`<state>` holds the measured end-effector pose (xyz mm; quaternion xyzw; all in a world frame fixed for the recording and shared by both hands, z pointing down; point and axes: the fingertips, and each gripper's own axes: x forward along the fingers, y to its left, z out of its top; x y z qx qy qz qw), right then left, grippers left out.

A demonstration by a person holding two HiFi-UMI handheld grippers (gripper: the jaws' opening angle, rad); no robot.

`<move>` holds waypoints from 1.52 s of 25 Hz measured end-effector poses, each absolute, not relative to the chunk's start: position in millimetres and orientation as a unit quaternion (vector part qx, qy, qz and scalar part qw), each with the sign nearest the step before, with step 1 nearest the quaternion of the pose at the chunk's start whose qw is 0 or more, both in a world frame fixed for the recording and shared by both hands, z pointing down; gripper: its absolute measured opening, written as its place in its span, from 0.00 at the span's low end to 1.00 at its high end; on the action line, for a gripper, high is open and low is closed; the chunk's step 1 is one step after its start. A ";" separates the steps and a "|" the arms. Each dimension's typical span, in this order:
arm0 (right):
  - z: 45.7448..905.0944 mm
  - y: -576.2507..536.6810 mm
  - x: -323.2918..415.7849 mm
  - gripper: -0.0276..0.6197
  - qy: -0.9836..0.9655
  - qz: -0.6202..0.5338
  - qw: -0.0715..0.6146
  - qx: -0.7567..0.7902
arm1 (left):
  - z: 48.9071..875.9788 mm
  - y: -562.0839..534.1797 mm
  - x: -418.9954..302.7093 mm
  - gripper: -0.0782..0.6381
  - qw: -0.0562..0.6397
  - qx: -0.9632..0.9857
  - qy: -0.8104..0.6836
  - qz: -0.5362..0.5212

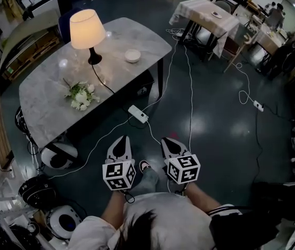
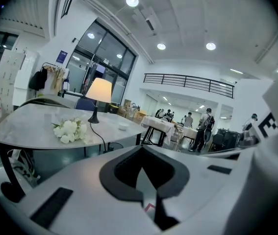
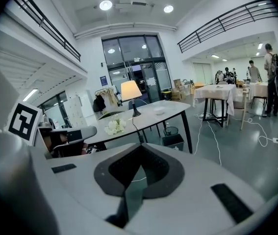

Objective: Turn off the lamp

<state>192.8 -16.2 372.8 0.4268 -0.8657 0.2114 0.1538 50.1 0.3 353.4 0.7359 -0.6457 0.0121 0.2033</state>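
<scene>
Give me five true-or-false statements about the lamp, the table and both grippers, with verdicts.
1. The lamp is lit. True.
2. The flowers stand in a vase. False: they lie flat on the table.
3. A small white bowl sits on the table near the lamp. True.
4. The right gripper grips the lamp. False: it is shut on nothing, away from the table.
5. The left gripper is open. False: it is shut and empty.

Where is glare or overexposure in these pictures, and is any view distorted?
Head view: the lit lamp is nearly blown out, with small glare spots on the grey table; the room around it is dim. Left gripper view: the ceiling lights bloom, and the corners are black. Right gripper view: fisheye distortion bends the balcony railing.
</scene>
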 end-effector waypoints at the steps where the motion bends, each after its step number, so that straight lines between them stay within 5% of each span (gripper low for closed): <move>1: 370.6 -23.6 191.0 0.04 -0.868 0.210 0.155 0.422 | 350.7 -6.7 48.5 0.10 0.202 0.734 -0.648 0.011; 38: 375.0 -207.3 109.7 0.04 -0.909 0.204 0.214 0.293 | 356.0 -143.3 -25.9 0.10 0.206 0.639 -0.741 -0.027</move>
